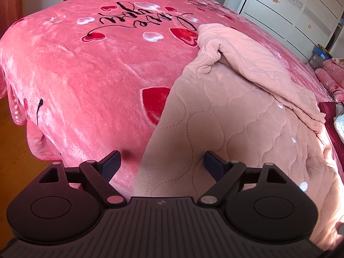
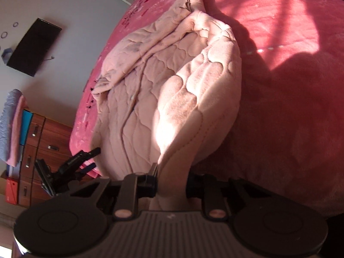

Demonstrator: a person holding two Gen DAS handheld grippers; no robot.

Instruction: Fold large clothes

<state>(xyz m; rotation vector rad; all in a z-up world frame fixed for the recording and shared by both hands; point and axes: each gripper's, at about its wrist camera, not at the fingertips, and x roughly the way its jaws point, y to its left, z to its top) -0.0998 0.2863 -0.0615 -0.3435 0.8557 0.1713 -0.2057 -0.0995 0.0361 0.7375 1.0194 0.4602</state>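
Note:
A pale pink quilted garment (image 1: 232,111) with white snap buttons lies on a bed under a pink heart-print blanket (image 1: 90,64). One part is folded over at its far end. My left gripper (image 1: 162,161) is open; the garment's near left edge lies between its fingers (image 1: 111,163), not pinched. In the right wrist view the same garment (image 2: 172,81) is bunched and lifted. My right gripper (image 2: 172,180) is shut on a fold of its near edge. The left gripper (image 2: 86,159) shows at the garment's lower left there.
White wardrobe doors (image 1: 286,15) stand beyond the bed at right. Pink pillows (image 1: 332,75) lie at the far right. Wooden floor (image 1: 13,161) shows left of the bed. A wooden drawer chest (image 2: 36,157) and a wall-mounted dark screen (image 2: 32,47) are at left in the right wrist view.

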